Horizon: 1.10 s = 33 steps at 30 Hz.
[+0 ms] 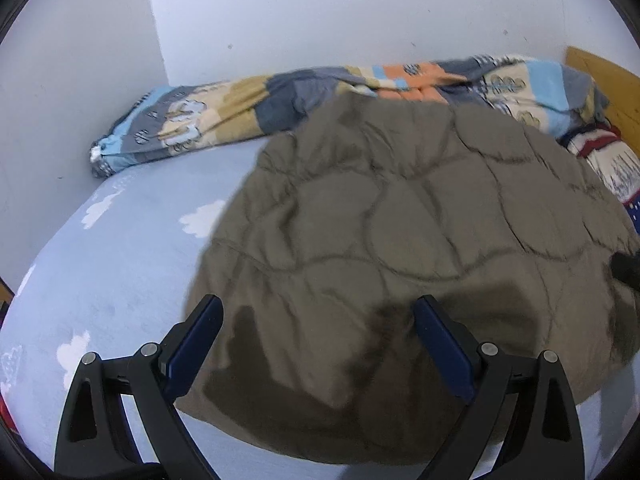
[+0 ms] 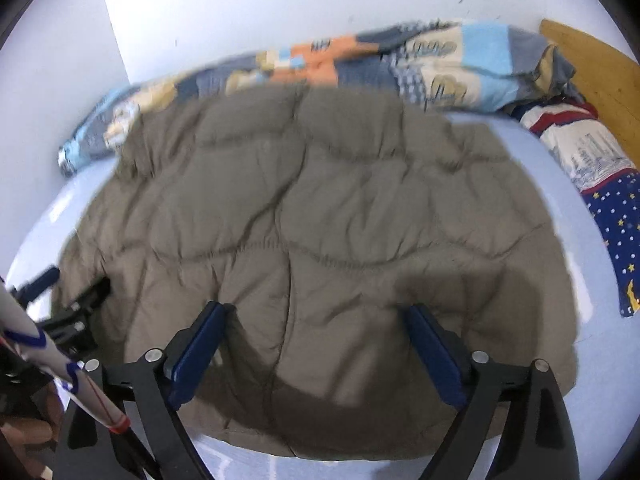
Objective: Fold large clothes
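Looking down through both wrist cameras, I find the quilted olive-brown jacket [image 1: 400, 240] spread flat on the pale blue cloud-print bedsheet [image 1: 120, 248], filling the centre of each frame. In the left wrist view the left gripper [image 1: 318, 308] sits at the bottom centre with its jaws wide apart; nothing is clamped, and the jacket's near hem lies under and between the blue pads [image 1: 196, 344]. In the right wrist view the right gripper [image 2: 312, 316] also stands with its jaws well apart above the near hem, gripping nothing that I can see. The left gripper also shows at the lower left edge of the right view, at the jacket's side. A patchwork blanket [image 2: 440, 60] lies bunched along the white wall [image 2: 280, 0] across the top. A star-print pillow [image 2: 600, 200] occupies the right edge, beside a wooden headboard [image 2: 600, 64]. Both views are slightly blurred.
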Each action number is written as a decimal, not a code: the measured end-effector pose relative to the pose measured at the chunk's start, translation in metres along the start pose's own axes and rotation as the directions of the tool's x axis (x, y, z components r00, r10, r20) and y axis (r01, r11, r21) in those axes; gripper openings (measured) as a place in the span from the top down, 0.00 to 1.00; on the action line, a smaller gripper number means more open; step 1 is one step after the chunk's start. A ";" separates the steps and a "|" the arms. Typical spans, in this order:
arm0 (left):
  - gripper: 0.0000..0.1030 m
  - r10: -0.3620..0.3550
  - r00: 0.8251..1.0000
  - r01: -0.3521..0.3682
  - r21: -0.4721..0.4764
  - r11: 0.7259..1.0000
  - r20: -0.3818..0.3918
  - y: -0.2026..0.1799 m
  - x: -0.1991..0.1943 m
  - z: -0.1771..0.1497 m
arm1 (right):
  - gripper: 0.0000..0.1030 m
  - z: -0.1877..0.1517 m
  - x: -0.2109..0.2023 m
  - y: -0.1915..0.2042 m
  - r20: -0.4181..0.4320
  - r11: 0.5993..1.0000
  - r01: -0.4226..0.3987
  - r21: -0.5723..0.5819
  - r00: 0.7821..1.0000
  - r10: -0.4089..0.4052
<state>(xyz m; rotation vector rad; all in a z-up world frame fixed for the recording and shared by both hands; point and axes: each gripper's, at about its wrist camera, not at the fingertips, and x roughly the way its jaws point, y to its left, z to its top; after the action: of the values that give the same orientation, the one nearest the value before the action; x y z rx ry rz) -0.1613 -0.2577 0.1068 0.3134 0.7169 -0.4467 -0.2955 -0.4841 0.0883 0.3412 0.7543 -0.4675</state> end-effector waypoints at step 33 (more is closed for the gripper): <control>0.06 0.018 0.997 -0.022 -0.053 0.998 -0.079 0.010 0.010 0.003 | 0.10 -0.006 0.006 -0.015 -0.093 0.996 -0.021 0.084 0.995 0.029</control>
<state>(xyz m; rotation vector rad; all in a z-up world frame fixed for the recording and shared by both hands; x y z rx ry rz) -0.1482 -0.2536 0.1031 0.2881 0.8011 -0.3971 -0.3029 -0.4961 0.0776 0.4522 0.8226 -0.4622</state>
